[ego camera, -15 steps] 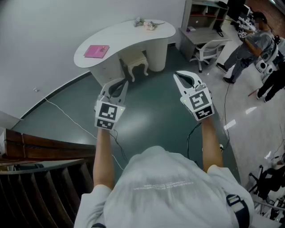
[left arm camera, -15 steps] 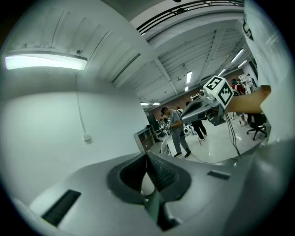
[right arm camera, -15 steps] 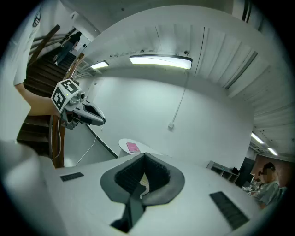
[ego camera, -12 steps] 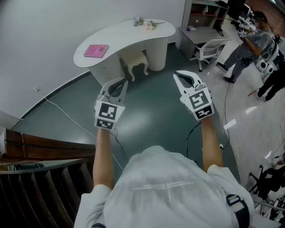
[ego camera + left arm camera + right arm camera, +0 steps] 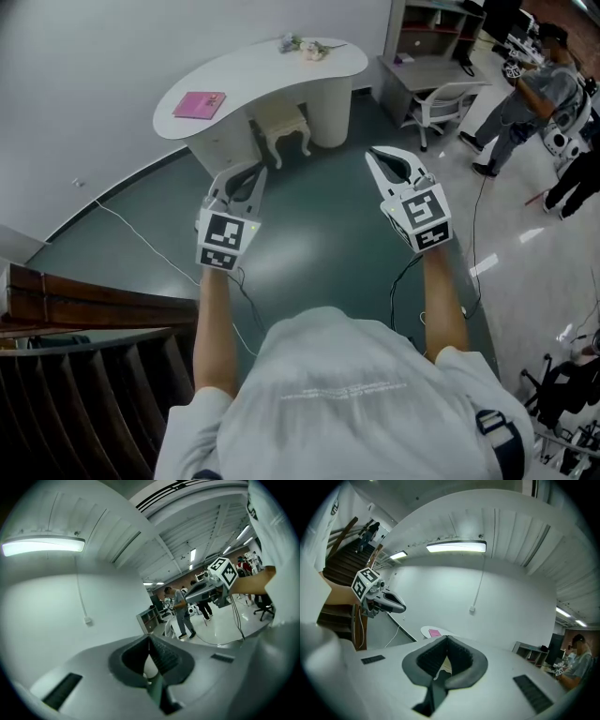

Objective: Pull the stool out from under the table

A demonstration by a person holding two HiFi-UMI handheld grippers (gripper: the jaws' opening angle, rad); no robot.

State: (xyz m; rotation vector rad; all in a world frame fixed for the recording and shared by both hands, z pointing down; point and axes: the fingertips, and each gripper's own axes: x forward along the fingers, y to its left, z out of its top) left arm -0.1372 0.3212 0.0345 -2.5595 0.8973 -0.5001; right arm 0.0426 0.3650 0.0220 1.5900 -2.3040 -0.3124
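A small cream stool (image 5: 284, 131) with curved legs stands tucked under the white curved table (image 5: 262, 70) at the top of the head view. My left gripper (image 5: 260, 173) hangs in the air over the green floor, short of the stool, shut and empty. To its right my right gripper (image 5: 369, 157) is held at about the same height, also shut on nothing. In the left gripper view the jaws (image 5: 149, 638) meet with nothing between them. The right gripper view shows its jaws (image 5: 446, 640) closed the same way, with the table (image 5: 433, 632) far beyond.
A pink book (image 5: 199, 104) and flowers (image 5: 307, 47) lie on the table. A white office chair (image 5: 441, 101) and grey desk (image 5: 427, 66) stand at the right, with people (image 5: 525, 103) beyond. A cable (image 5: 141, 244) crosses the floor; wooden stairs (image 5: 75, 309) are at the left.
The head view has shifted slightly; both grippers keep their places and stay shut.
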